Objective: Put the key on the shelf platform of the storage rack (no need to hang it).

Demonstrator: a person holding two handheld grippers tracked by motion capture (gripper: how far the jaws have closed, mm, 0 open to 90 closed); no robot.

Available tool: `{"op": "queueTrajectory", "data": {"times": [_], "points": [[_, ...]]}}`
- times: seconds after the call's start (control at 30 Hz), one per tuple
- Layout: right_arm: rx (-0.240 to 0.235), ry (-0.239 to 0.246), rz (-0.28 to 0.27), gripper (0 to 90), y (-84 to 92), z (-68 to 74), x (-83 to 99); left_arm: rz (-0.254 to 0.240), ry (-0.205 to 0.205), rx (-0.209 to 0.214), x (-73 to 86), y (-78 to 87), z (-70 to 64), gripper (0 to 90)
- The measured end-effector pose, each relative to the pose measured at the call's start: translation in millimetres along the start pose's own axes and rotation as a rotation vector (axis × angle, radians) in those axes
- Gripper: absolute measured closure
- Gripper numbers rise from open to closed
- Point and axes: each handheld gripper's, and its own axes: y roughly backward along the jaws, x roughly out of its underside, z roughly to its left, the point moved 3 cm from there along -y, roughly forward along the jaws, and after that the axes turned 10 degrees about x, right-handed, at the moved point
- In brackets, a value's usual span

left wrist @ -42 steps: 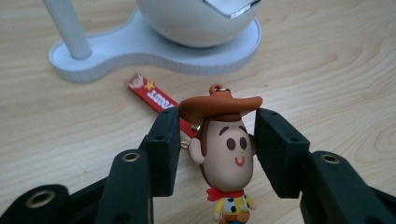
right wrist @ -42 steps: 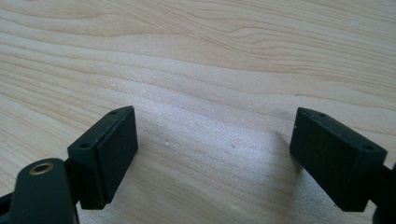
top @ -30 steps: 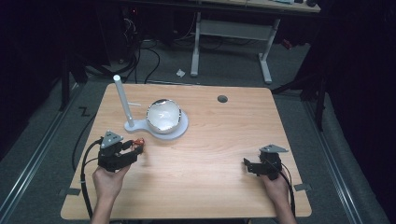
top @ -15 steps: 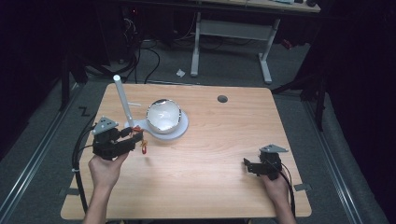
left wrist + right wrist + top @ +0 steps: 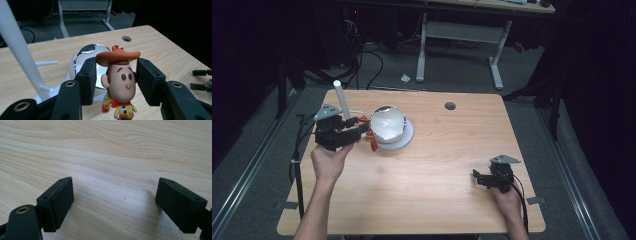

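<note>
Item 1. Cowboy figure [image 5: 120, 82], a small keychain toy with a brown hat, a metal ring at the crown and a red neckerchief. It sits between the pads of my left gripper [image 5: 362, 131], clamped at the head, the body hanging free below. In the high view the figure [image 5: 372, 139] is lifted off the table, just beside the stand on the side nearer me.

Item 2. White stand [image 5: 384, 132], my landmark: a round base carrying a shiny dome, an upright post [image 5: 341, 100] rising at its far left, and short pegs [image 5: 47, 62] sticking out sideways from that post.

Item 3. My right gripper [image 5: 482, 177], resting low on the table [image 5: 452, 200], well apart from the stand, toward the near right corner. Its jaws stand wide apart with bare wood grain between the pads [image 5: 62, 197]; nothing is held.

Item 4. Cable hole [image 5: 450, 106] in the table top, beyond the stand to its right.

Progress, as I judge it: the pick-up is done, since the figure is secured and airborne. Remaining, in my reading, is to carry it to the post, thread the ring over a peg, and let go. The ring is small, so alignment is the hard part left.
</note>
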Motion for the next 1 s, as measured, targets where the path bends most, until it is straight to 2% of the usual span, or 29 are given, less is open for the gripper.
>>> {"op": "queueTrajectory", "data": {"times": [0.13,0.17,0.37,0.4,0.63,0.73,0.77,0.83,0.87,0.9,1.0], "points": [[0.0,0.0,0.0,15.0,0.0,0.0,0.0,-0.003,-0.003,0.012,-3.0,-8.9,-10.9,52.3],[0.0,0.001,0.0,15.1,0.0,0.0,0.0,-0.006,-0.014,0.013,-3.5,-11.7,-12.8,52.3],[0.001,0.0,0.0,15.1,0.1,0.0,0.1,-0.011,-0.043,0.001,-2.3,-30.1,-22.9,52.3],[0.001,0.0,0.0,15.1,0.1,0.0,0.1,-0.013,-0.037,-0.002,-1.7,-32.9,-24.1,52.3],[0.001,0.001,0.0,15.0,0.1,0.0,0.1,-0.006,-0.046,-0.015,3.7,-48.9,-23.7,52.3],[0.001,0.001,0.0,15.0,0.1,0.0,0.1,0.005,-0.033,-0.035,9.2,-59.1,-20.7,52.2],[0.001,0.001,0.0,15.0,0.1,0.0,0.1,0.02,-0.044,-0.027,10.1,-61.0,-19.2,52.2],[0.001,0.0,0.0,15.1,0.0,0.0,0.0,0.027,-0.042,-0.032,11.5,-63.3,-18.4,52.2],[0.001,0.0,0.0,15.1,0.0,0.0,0.0,0.032,-0.055,-0.042,14.4,-68.5,-15.8,52.3],[0.001,0.0,0.0,15.0,0.0,0.0,0.0,0.029,-0.041,-0.055,16.1,-71.3,-15.4,52.2],[0.001,0.0,0.0,15.0,0.0,-0.1,0.0,0.032,-0.04,-0.062,19.3,-78.6,-12.8,52.2]]}}
